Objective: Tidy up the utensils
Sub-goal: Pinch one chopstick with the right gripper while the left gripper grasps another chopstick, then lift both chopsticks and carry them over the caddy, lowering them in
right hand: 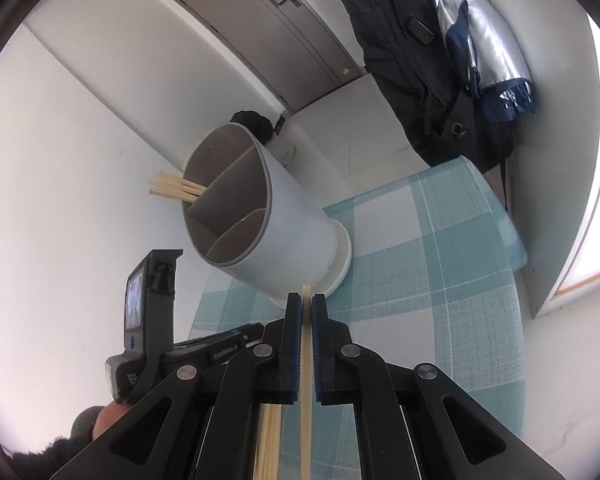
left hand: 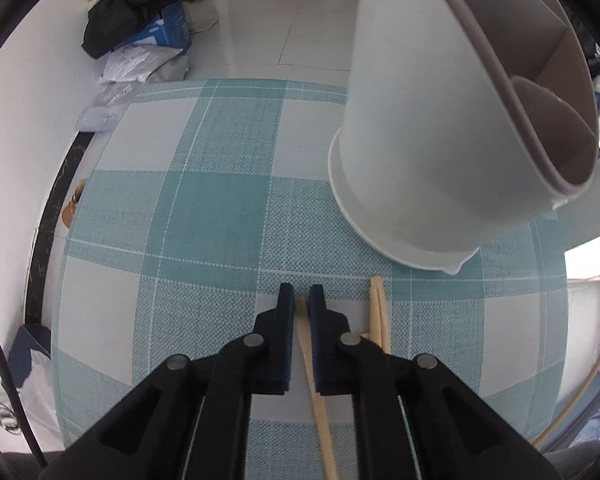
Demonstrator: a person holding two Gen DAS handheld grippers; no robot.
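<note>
both grippers are gripping 1 chopstick each, the left gripper (left hand: pixel 302 294) over the tablecloth (left hand: pixel 204 208) and the right gripper (right hand: pixel 306 303) seemingly lining its chopstick (right hand: pixel 306 364) up with the divided holder (right hand: pixel 260 216) just ahead.

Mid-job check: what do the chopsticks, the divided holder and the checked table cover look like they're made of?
Chopsticks: pale bamboo or wood, unfinished, matte, squared ends.
Holder: smooth matte white shell, grey rim and dividers; probably plastic, perhaps coated card.
Table cover: teal-and-white check with a visible coarse weave; woven fabric or textured vinyl.
</note>
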